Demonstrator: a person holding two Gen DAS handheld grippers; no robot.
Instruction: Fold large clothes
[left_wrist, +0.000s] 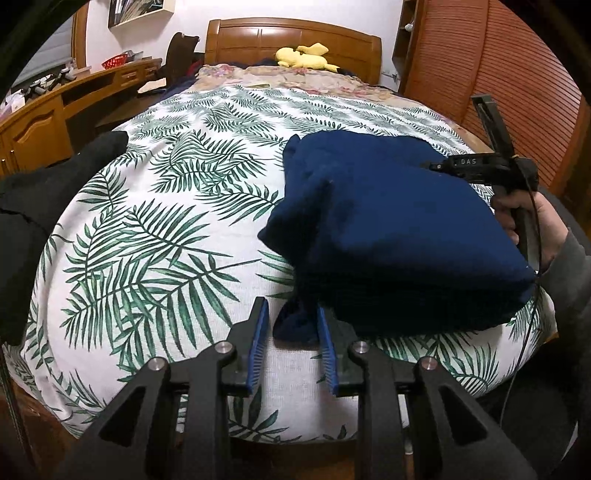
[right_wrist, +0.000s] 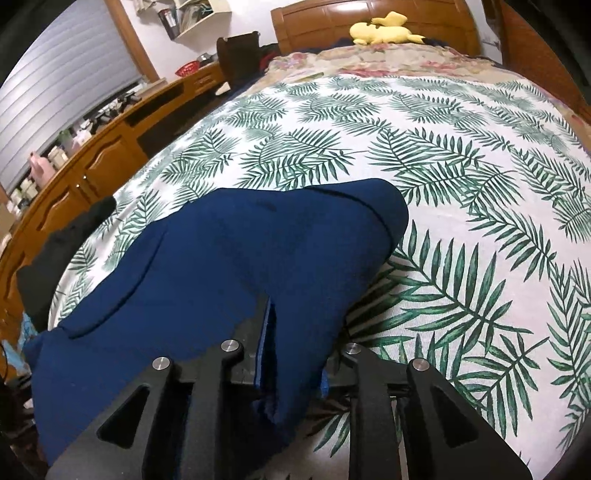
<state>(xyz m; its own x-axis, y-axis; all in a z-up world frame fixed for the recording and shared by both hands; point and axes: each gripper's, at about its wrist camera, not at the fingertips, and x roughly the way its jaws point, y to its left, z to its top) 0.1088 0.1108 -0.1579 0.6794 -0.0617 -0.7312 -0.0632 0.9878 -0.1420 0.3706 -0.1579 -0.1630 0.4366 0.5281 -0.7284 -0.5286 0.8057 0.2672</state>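
Note:
A dark blue garment (left_wrist: 388, 229) lies bunched and partly lifted on the leaf-print bed cover (left_wrist: 166, 221). My left gripper (left_wrist: 291, 314) is open, with a small blue corner of the garment (left_wrist: 295, 325) lying between its blue-padded fingers. In the right wrist view the garment (right_wrist: 229, 266) drapes over my right gripper (right_wrist: 271, 306), which is shut on a fold of the cloth; its right finger is hidden under the cloth. The right gripper's body (left_wrist: 476, 166) and the hand holding it show at the right of the left wrist view.
A black garment (left_wrist: 44, 206) lies at the bed's left edge, also in the right wrist view (right_wrist: 62, 254). A wooden desk (left_wrist: 40, 122) runs along the left. A headboard (left_wrist: 291, 40) and yellow plush toy (left_wrist: 306, 55) are at the far end. A wooden wardrobe (left_wrist: 498, 74) stands right.

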